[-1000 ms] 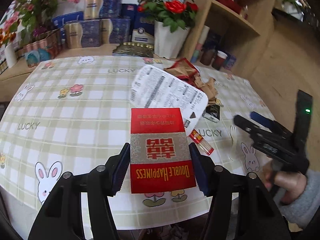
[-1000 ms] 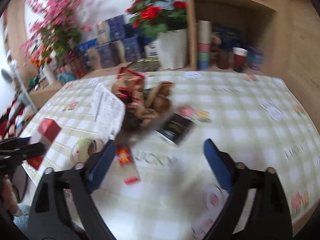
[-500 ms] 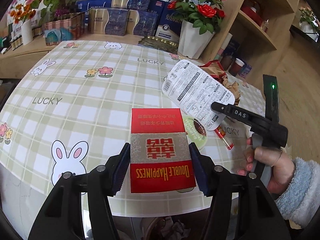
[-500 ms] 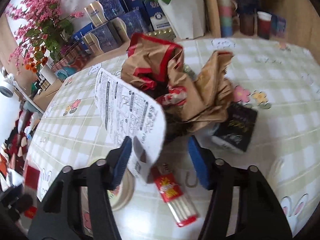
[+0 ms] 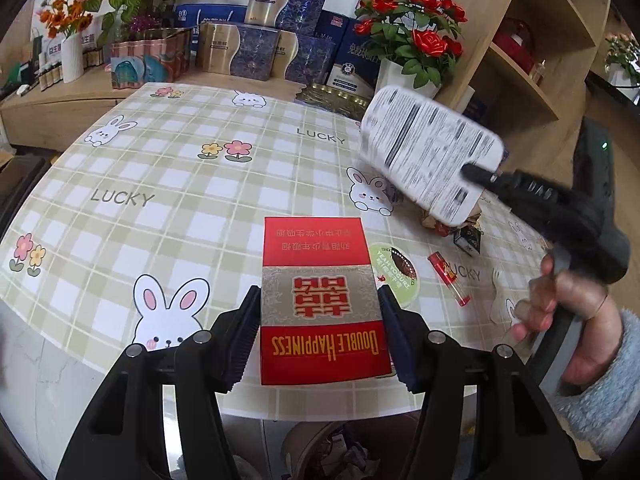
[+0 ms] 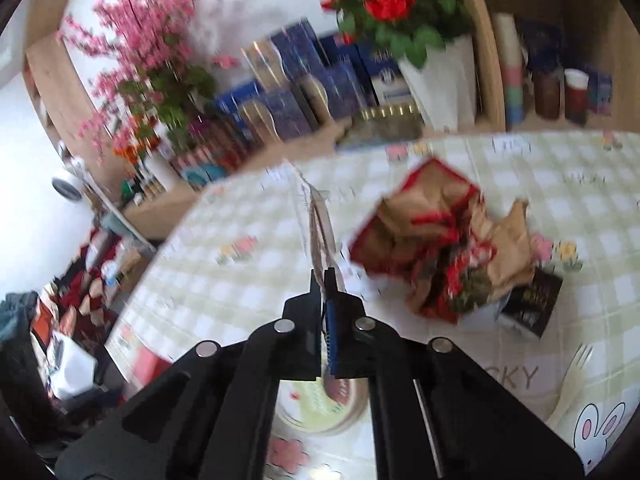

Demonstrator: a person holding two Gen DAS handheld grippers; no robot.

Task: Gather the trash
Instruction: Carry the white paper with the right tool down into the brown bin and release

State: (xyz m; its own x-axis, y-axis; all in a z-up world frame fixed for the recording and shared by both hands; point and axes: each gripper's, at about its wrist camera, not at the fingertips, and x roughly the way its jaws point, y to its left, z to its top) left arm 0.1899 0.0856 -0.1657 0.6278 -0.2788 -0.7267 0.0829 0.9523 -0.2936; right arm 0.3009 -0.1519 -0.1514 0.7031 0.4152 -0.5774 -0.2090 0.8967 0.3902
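My left gripper is shut on a red "Double Happiness" box, its pads pressing both sides above the table's near edge. My right gripper is shut on a white printed sheet, seen edge-on here. In the left wrist view that white printed sheet hangs in the air above the table, pinched by the right gripper in a person's hand. On the table lie a crumpled brown-and-red bag, a small black carton, a green yogurt lid and a red lighter.
A round table with a checked rabbit cloth carries the litter on its right half. A white vase of red roses, blue gift boxes and a wooden shelf stand behind. A bin with rubbish sits below the table's near edge.
The right gripper went from wide open to shut on the white sheet and lifted it off the table. The left gripper, still holding the red box, drifted sideways along the table's edge.
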